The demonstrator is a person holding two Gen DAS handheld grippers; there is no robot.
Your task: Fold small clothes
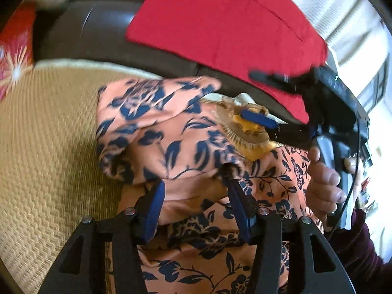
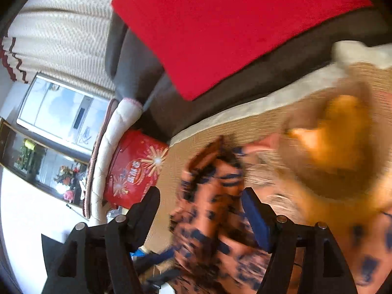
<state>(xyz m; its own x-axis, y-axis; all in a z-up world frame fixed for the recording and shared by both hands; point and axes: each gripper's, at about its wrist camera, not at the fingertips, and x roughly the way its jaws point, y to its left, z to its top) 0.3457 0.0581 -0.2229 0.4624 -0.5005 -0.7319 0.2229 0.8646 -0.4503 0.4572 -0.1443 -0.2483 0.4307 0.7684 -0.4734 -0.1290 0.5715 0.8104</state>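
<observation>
Orange fabric printed with dark blue flowers, the small garment (image 1: 171,132), is lying crumpled on a tan woven mat (image 1: 49,147) and is filling the space ahead of and between the jaws of the left gripper (image 1: 196,196). Those jaws are standing apart; the cloth is bunching up between the blue pads (image 1: 156,196), but neither pad is visibly pressing on it, so the left gripper is reading as released.

Beyond the left jaws, on the far side of the garment, the right gripper (image 1: 259,98) is reaching in from the side, held by a hand (image 1: 323,183) in a dark sleeve. One blue finger is lying against a yellow patch (image 1: 247,127) on the heap, while the other black finger is standing clear above it.

From the right wrist view, the right gripper (image 2: 201,201) is also spread wide. A fold of the garment (image 2: 210,196) is rising in the gap between its jaws, apparently free of both pads, though motion blur is making contact hard to judge.

Past both sets of jaws, a red cushion (image 1: 220,19) is resting on a dark sofa (image 1: 98,29). Beside the right gripper's left jaw, a red tin (image 2: 134,169) is sitting at the mat's edge.
</observation>
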